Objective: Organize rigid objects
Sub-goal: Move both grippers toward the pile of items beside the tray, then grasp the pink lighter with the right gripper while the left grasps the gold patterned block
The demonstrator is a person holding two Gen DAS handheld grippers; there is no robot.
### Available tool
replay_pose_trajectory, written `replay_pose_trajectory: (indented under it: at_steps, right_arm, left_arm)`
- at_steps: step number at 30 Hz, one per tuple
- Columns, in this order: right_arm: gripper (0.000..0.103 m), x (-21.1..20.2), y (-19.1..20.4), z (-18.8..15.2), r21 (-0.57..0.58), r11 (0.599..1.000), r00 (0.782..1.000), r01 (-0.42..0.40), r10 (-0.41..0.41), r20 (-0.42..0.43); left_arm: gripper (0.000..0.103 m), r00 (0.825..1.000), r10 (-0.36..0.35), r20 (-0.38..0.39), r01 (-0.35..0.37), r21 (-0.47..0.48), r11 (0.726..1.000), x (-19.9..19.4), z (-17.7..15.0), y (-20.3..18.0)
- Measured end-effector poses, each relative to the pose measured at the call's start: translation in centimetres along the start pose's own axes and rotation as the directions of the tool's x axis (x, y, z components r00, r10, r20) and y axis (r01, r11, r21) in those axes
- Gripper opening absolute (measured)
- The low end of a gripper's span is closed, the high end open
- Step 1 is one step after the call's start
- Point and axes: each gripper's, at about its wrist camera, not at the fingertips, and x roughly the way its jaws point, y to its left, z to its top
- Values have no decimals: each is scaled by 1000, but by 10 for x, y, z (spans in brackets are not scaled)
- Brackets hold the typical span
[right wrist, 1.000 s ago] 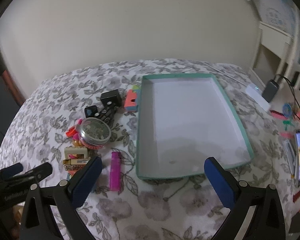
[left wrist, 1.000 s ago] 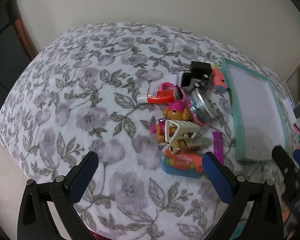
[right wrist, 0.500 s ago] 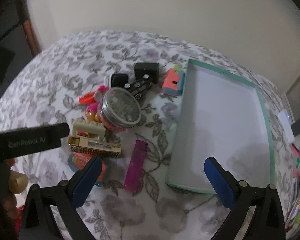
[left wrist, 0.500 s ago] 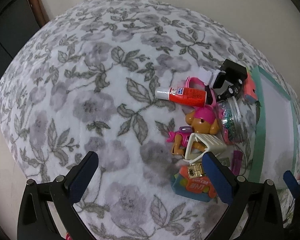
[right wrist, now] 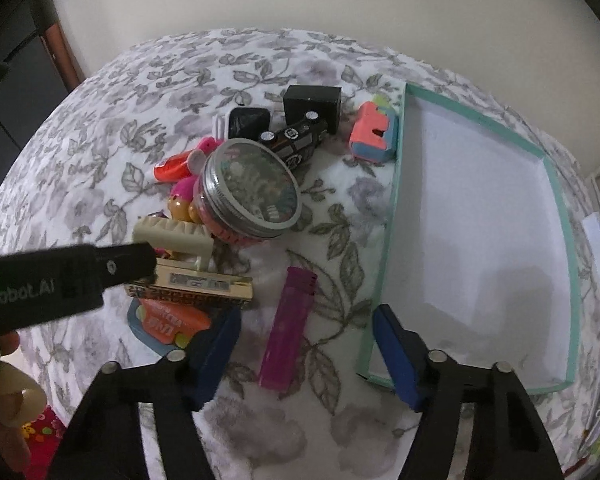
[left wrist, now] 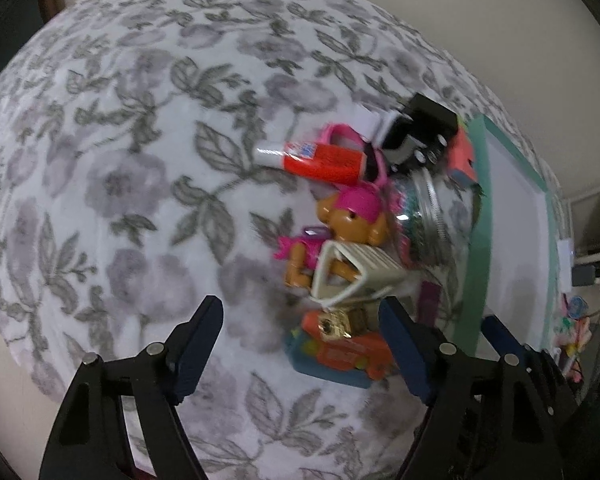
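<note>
The pink lighter [right wrist: 288,330] lies flat on the flowery bed cover [right wrist: 140,128], right in front of the right tongs [right wrist: 304,354]. Its long side points away from the tongs, up toward the pile of toys, so the two blue pads sit one on each side of it. The right tongs are much nearer to it than the left tongs [left wrist: 300,350]. The pads are closing in, with the lighter between them, but I judge they do not press on it yet. They hold nothing.

The green tray [right wrist: 556,184] lies just to the right of the lighter, with nothing in it.

The left tongs hang over the other side of the pile. They are closing too, and they hold nothing. The orange and blue toy [left wrist: 340,356] lies just ahead of them, next to the right-hand pad. Behind it sit the cream hair clip [left wrist: 352,276], the toy dog [left wrist: 348,220] and the glass jar [right wrist: 252,188].
</note>
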Motion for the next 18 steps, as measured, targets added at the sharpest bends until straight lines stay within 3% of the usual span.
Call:
replay_pose_trajectory:
  at_steps: [3, 6, 11, 18]
  right_arm:
    - [57, -2, -4, 0, 27, 999, 1000, -17, 17, 5]
    - [56, -4, -5, 0, 39, 999, 1000, -30, 30, 2]
    - [50, -1, 0, -3, 22, 999, 999, -34, 34, -10]
    - [40, 12, -3, -7, 28, 999, 998, -33, 34, -46]
  left_arm:
    - [71, 1000, -13, -7, 13, 9, 1000, 1, -1, -4]
    - [68, 1000, -21, -6, 21, 28, 999, -1, -3, -8]
    - [49, 997, -66, -27, 68, 60, 996, -2, -7, -13]
    - [43, 992, -121, -38, 123, 52, 991, 7, -8, -20]
